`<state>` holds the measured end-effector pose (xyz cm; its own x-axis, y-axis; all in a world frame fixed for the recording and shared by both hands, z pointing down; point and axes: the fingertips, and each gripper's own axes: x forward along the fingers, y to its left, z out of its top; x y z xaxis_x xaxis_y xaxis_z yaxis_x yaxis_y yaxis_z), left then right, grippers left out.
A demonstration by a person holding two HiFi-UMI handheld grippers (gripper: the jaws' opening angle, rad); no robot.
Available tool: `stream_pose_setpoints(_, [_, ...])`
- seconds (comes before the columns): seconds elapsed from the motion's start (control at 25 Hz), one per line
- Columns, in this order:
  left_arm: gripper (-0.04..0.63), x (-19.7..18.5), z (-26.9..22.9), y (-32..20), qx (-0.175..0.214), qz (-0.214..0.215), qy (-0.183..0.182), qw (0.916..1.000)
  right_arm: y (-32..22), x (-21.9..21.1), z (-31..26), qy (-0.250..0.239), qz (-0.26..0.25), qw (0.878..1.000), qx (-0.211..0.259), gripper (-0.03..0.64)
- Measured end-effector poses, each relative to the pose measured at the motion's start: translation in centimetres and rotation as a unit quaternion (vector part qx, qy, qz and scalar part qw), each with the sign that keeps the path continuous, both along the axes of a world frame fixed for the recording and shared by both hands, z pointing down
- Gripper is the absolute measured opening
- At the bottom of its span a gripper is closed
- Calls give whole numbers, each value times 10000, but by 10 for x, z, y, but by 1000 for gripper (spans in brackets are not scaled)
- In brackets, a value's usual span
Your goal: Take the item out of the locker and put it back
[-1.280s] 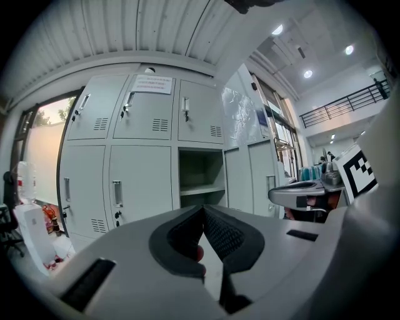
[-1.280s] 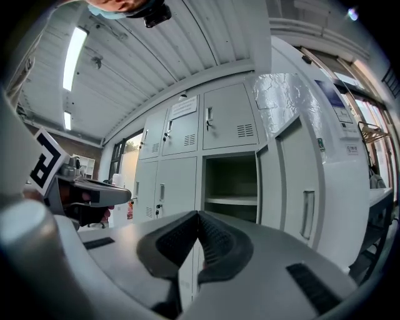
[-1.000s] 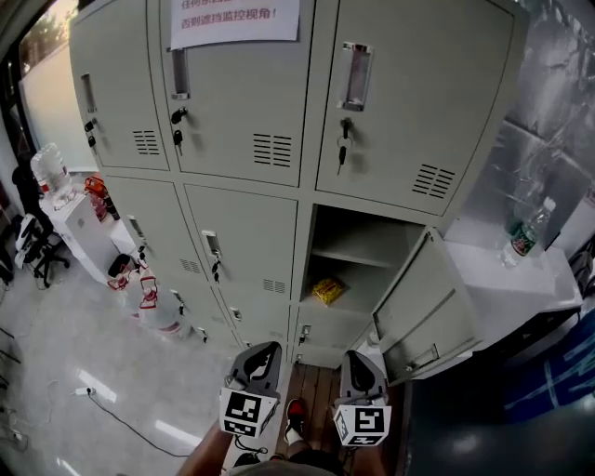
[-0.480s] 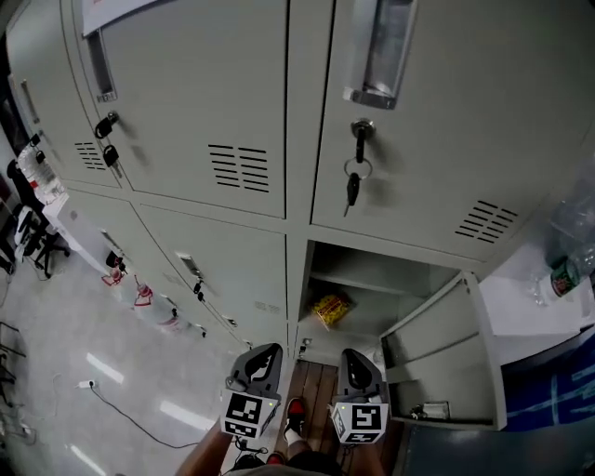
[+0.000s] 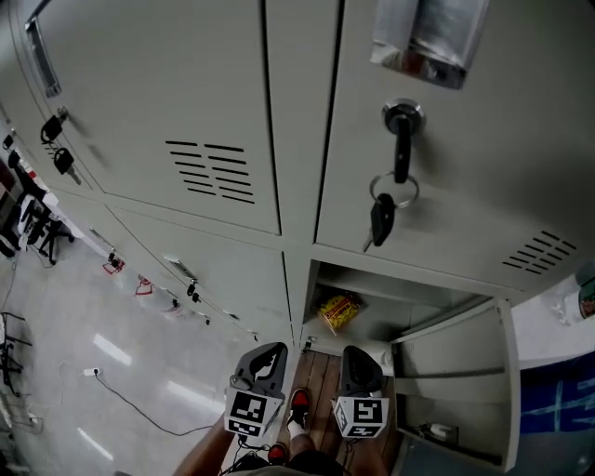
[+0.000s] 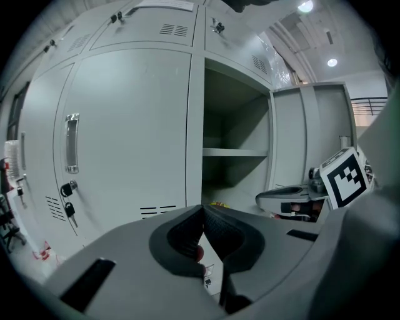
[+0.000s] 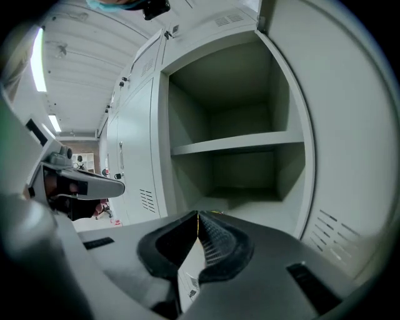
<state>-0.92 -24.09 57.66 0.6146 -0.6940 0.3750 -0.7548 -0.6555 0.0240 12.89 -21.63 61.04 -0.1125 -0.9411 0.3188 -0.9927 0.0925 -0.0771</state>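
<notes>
The left gripper [image 5: 265, 364] and right gripper [image 5: 361, 367] both have their jaws pressed together, empty. A yellow packet [image 5: 339, 311] lies in the open locker [image 5: 400, 296], about twelve o'clock ahead of them.

Packet [image 5: 338, 310] in the open locker [image 5: 409, 297], seemingly under its shelf [image 6: 234, 152], door [image 5: 456, 390] to the right.

No words or numbers can be read anywhere. The cube [image 5: 247, 411] on the left gripper [image 5: 271, 349] and the cube [image 5: 361, 417] on the right gripper [image 5: 354, 353] show only black and white squares, no letters. The yellow packet [image 5: 339, 311] in the open locker [image 5: 418, 299], at 12 o'clock from the grippers, has print too small to read. The white sheet [image 6: 164, 5] at 12 o'clock in the left gripper view is too slanted to read.
</notes>
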Motion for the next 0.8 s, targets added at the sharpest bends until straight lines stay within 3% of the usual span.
stream_pose_setpoints(0.28, [23,1,12,2,-84,-20,-111,9999,-15,-6,31,85,-222,9991,-341,20])
stream_pose_setpoints(0.4, [23,1,12,3,-94,-33,-130,9999,-21,-9,45,88,-330,9982,-491,90])
stream_pose_setpoints(0.8, [23,-1,16,4,-126,-153,-170,9997,-40,-16,78,247,-522,9951,-807,132])
